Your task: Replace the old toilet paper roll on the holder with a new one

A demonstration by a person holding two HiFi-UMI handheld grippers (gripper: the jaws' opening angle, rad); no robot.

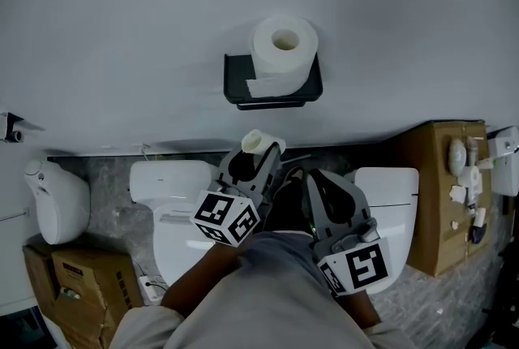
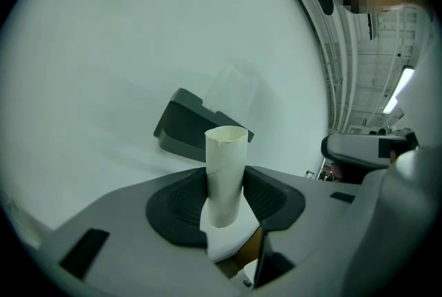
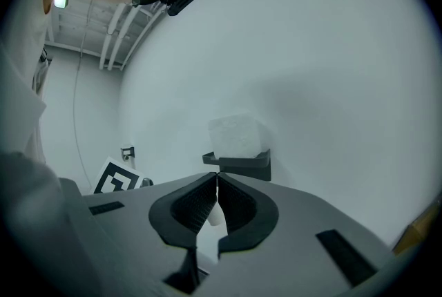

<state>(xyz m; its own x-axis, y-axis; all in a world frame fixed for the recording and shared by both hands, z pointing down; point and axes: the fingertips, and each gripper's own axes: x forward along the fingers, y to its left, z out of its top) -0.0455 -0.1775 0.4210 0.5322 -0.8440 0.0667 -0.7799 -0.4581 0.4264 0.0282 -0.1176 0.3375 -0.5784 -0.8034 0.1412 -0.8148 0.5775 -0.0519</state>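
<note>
Head view: a full white toilet paper roll [image 1: 282, 45] is seen seated on a black wall-mounted holder [image 1: 235, 92], toward the holder's right edge, with a loose sheet end draped over the front rim.
Wall: the holder is fixed to a plain white wall [image 1: 122, 31].
Left gripper: the grey two-jaw left gripper [image 1: 261, 151] is held below the holder's front edge and apart from it. Its jaws are pinched on a pale empty cardboard tube [image 1: 258, 141].
Tube: in the left gripper view it is seen standing up between the pads, with its open end above them and a scrap of white paper trailing at its base.
Right gripper: the grey right gripper [image 1: 315, 183] is held just beside the left one. Its jaws are pressed together with nothing gripped between them.
Below: a white toilet [image 1: 174, 185] is seen beneath the left gripper, and a brown cardboard box [image 1: 77, 282] is seen at the lower left.
</note>
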